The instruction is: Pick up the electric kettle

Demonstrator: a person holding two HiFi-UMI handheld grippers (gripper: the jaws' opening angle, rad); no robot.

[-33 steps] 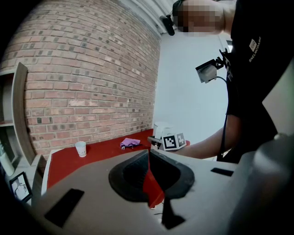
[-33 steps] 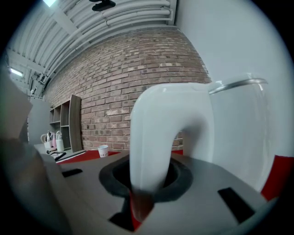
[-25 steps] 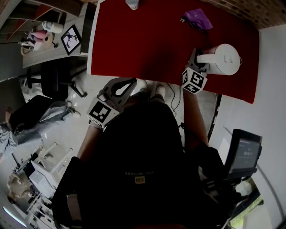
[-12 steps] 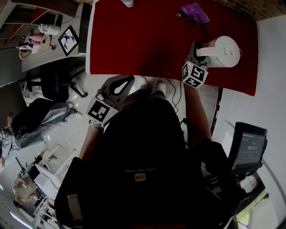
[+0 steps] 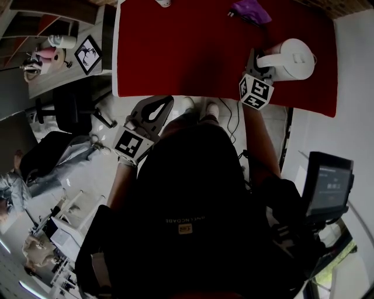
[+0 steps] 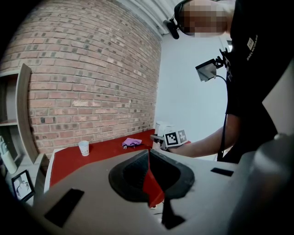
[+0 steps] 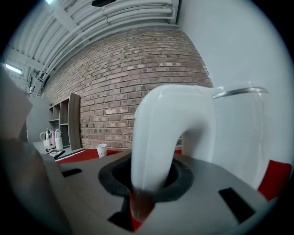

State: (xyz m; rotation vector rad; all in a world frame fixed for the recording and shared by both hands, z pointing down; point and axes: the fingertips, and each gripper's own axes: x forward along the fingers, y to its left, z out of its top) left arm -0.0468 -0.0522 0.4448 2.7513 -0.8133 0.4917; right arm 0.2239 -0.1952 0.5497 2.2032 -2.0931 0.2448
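Note:
The white electric kettle (image 5: 297,57) stands near the red table's right front corner, its handle turned toward me. My right gripper (image 5: 260,63) is shut on that handle (image 7: 154,133), which fills the gap between the jaws; the clear kettle body (image 7: 239,133) rises just behind. My left gripper (image 5: 166,103) hangs shut just off the table's front edge, nothing in it. From the left gripper view its jaws (image 6: 148,154) meet at the tips, and the kettle (image 6: 159,128) shows far off behind the right gripper's marker cube.
The red table (image 5: 175,52) carries a purple cloth (image 5: 248,10) and a paper cup (image 6: 83,148) at the back. A side shelf with a picture frame (image 5: 87,52) and an office chair (image 5: 70,108) stand left. A cable (image 5: 228,125) lies on the floor.
Only the head camera has shifted a little. Both grippers and the kettle keep their places.

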